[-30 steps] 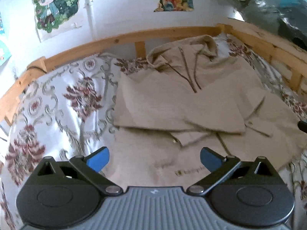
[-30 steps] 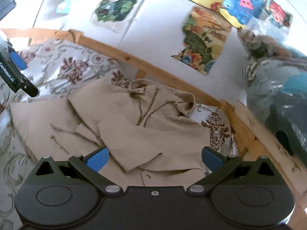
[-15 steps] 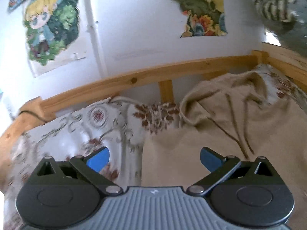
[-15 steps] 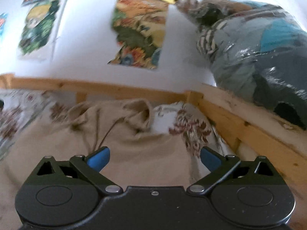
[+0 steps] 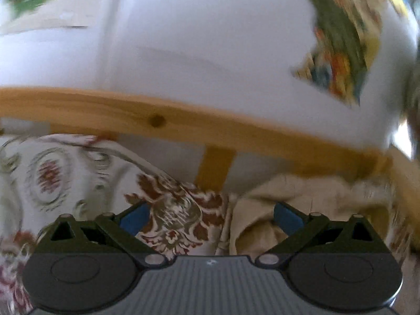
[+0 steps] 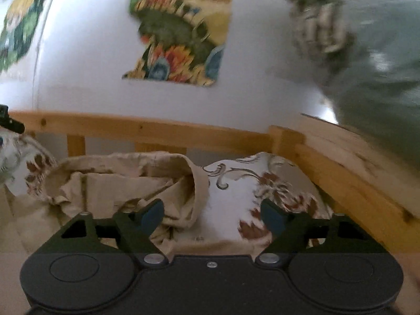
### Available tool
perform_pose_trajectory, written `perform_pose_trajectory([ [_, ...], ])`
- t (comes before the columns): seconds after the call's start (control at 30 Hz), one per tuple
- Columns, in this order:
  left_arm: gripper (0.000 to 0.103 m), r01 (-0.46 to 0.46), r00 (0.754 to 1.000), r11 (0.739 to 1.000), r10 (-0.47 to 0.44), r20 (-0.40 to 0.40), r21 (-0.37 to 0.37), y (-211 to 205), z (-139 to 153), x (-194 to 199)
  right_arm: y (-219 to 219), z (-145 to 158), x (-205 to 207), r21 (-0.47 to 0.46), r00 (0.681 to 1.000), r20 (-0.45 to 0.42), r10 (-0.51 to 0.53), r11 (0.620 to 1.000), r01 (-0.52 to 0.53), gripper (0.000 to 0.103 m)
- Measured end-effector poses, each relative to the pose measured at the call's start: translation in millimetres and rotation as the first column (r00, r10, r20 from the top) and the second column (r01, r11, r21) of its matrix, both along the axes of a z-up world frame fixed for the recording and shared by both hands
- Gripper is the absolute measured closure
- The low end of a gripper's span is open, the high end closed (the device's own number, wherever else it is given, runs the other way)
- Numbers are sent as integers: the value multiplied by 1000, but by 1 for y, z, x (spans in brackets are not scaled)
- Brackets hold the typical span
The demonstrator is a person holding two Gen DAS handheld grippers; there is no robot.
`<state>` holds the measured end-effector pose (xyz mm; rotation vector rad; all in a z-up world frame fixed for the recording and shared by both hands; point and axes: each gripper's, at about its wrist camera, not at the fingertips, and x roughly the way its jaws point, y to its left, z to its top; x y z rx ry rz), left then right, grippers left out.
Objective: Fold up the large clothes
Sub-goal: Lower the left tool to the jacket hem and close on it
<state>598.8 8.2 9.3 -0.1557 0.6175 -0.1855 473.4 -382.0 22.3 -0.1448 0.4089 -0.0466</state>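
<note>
Left wrist view: the wooden bed rail (image 5: 162, 120) runs across the frame with the white wall (image 5: 210, 39) behind it, closing off the far side; a short upright post (image 5: 215, 168) drops from it. Below the rail lies the floral bedsheet (image 5: 173, 218), open and flat to the left. The left gripper (image 5: 210, 214) has its blue pads wide apart with nothing pressed between them. The beige hoodie (image 5: 309, 197) lies bunched under the rail's right end, its left edge just inside the right pad; most of the gap sits over bedsheet.

Right wrist view: the same rail (image 6: 162, 128) meets a corner post (image 6: 283, 139), and a side rail (image 6: 349, 168) boxes in the right. A plastic-wrapped bundle (image 6: 372, 52) rests above that side rail. The right gripper (image 6: 211, 214) is closing, its pads not yet pressing anything. The hoodie's hood (image 6: 126, 176) lies below the rail, left of the gap, with its edge reaching between the pads; bare bedsheet (image 6: 252, 183) fills the gap's right part.
</note>
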Motion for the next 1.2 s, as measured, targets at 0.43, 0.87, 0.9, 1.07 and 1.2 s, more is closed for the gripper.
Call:
perform_pose_trajectory([
  [0.43,100,117,993,960,-109,-46,254,-74,-46,44,11,-23,96,-143,991,-89,104,983,-116,101],
  [0.87,100,147,971,937,-197,132,317,-52,-83,-29,-4,-46,18,-166,976,2,218,962,-215,68],
  [0.9,100,149,971,937,-199,134,315,-52,-83,-28,-9,-36,18,-118,976,29,218,970,-213,56],
  [1.07,94,168,976,954,-197,97,247,-46,-71,-24,-18,14,65,124,977,45,208,969,-212,31],
  [1.2,43,174,978,970,-190,86,170,-43,-53,-35,16,25,136,110,948,-112,296,952,-285,26],
])
